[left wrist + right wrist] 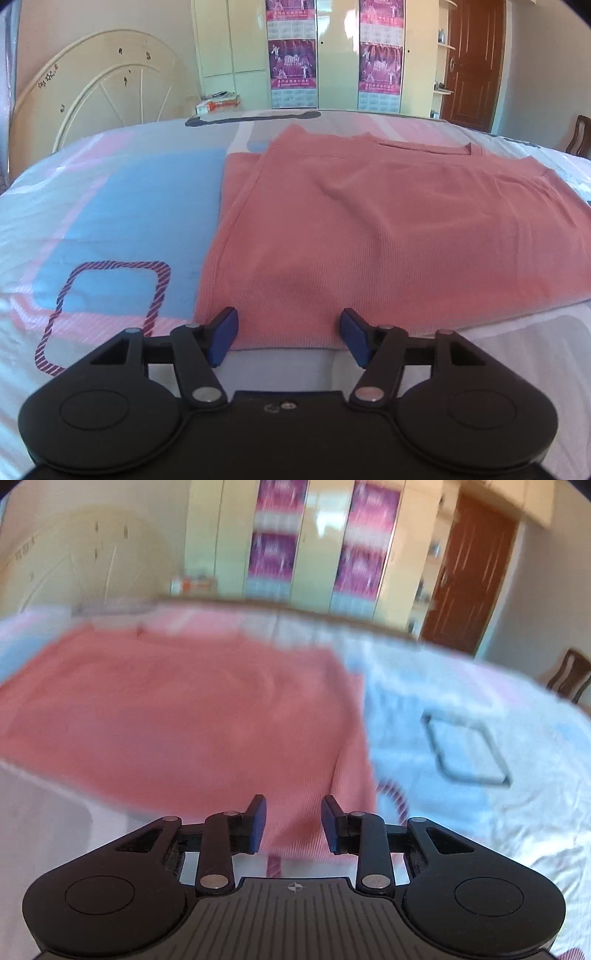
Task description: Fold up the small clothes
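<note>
Left tool [288,338], jaws apart and empty, at the near hem of the pink garment [388,229], which lies flat mid-frame on the bed [110,206]. Right tool [293,823], narrower gap, empty, at the lower-right corner; view blurred. Step: reaching for the hem. Next: pinch both corners.

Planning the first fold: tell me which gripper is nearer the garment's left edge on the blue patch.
Left. The left gripper sits at the pink garment's near hem by that edge; the right gripper sits at the hem near the opposite edge.
</note>
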Tool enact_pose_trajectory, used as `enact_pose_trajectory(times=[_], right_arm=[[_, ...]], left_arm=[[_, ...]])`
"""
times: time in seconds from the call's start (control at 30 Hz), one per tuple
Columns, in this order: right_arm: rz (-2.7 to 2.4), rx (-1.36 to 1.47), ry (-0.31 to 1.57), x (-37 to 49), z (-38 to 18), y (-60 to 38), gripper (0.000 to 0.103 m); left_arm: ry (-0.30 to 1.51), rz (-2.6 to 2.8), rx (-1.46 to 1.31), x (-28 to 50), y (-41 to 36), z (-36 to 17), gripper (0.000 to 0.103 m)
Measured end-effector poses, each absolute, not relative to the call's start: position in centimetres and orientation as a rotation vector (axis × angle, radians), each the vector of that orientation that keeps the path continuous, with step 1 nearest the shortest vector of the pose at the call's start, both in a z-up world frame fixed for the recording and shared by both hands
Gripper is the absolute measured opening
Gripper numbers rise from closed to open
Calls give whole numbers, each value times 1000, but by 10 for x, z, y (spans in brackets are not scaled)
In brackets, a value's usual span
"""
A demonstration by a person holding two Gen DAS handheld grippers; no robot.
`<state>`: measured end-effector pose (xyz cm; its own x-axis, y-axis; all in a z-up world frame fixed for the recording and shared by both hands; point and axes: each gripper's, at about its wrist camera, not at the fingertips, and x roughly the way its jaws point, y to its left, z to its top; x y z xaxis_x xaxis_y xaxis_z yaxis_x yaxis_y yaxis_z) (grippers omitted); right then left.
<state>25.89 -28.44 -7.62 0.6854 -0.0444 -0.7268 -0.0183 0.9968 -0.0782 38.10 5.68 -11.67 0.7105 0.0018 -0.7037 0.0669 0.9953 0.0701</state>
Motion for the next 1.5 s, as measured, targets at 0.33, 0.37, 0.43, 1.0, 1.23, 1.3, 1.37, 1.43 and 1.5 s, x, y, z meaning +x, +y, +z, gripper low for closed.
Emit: enact_pose_trajectory(times=[0.33,0.37,0.43,1.0,1.23,1.3,1.37,1.43,1.5], right_arm=[[-55,11,803,259,-85,-299,32],[-54,26,798,258,-86,-300,32],[-52,15,799,256,-84,-299,32],[-66,-29,693,226,-58,-303,32],[56,122,678,202,-54,-291,7],[88,130,682,204,-51,-280,7],[113,124,683,208,-49,-268,7],[133,122,690,215,-50,-258,7],[148,129,694,225,-49,-251,7]], left_arm=[[784,-21,98,387,54,-117,63],[783,-19,96,387,53,-117,63],[780,-19,93,386,53,-118,63],[712,27,59,346,65,-91,83],[768,-30,-568,318,104,-120,52],[750,-23,-692,318,114,-127,52],[744,-15,-779,325,122,-132,52],[734,-13,-822,336,127,-136,52],[721,-15,-857,348,130,-140,52]])
